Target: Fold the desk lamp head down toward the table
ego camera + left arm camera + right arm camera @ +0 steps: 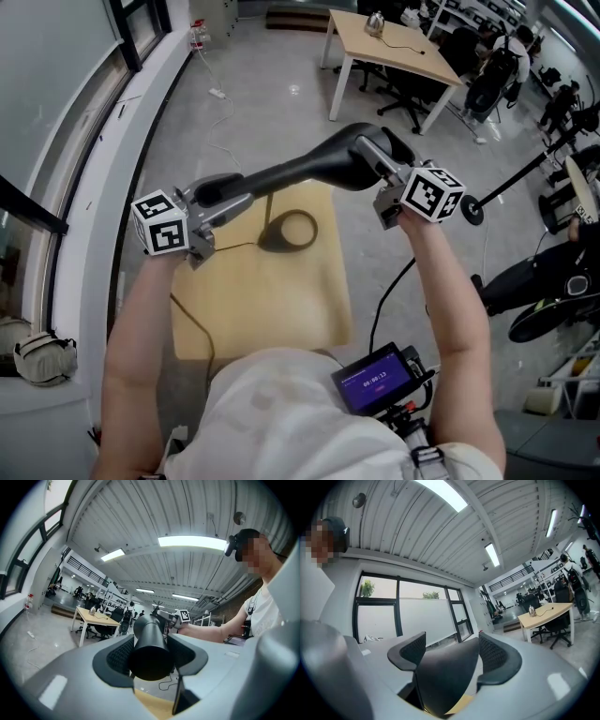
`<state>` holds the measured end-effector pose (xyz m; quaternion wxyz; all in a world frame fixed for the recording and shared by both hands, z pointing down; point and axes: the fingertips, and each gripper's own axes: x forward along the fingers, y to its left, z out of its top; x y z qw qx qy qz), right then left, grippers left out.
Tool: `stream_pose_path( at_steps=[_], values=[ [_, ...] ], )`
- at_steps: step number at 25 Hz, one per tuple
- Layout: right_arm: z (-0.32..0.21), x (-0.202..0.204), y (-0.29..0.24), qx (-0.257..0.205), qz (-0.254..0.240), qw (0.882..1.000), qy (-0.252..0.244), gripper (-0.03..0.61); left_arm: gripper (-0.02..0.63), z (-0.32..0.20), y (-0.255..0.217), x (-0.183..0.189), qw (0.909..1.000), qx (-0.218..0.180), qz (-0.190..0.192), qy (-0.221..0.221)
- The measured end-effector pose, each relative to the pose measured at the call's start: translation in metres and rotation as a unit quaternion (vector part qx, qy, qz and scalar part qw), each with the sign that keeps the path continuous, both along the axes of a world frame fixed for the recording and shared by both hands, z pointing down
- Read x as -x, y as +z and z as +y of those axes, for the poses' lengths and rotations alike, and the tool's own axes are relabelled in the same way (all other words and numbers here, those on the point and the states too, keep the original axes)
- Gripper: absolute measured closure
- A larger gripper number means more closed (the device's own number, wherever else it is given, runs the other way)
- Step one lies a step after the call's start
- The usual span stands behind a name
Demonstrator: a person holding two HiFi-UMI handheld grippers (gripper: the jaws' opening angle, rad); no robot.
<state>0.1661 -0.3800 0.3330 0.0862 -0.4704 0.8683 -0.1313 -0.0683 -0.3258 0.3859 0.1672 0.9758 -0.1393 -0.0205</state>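
Right now my left tongs [150,652] pinch the lamp's black arm [281,173], and my right tongs [452,651] clamp its head [361,155], high at one o'clock over the small wooden table [281,314]. The fold looks unstarted; next I'd swing the head down. Window [42,122] at nine o'clock, office desk [384,45] at twelve.
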Motion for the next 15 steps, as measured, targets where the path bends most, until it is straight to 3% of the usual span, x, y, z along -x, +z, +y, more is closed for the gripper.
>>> stream_pose_path(
  at_steps=[15],
  values=[
    [-0.0009, 0.0002, -0.0029, -0.008, 0.001, 1.0, 0.002, 0.23, 0.391, 0.0005, 0.0026, -0.0008, 1.0, 0.002, -0.002, 0.0]
  ],
)
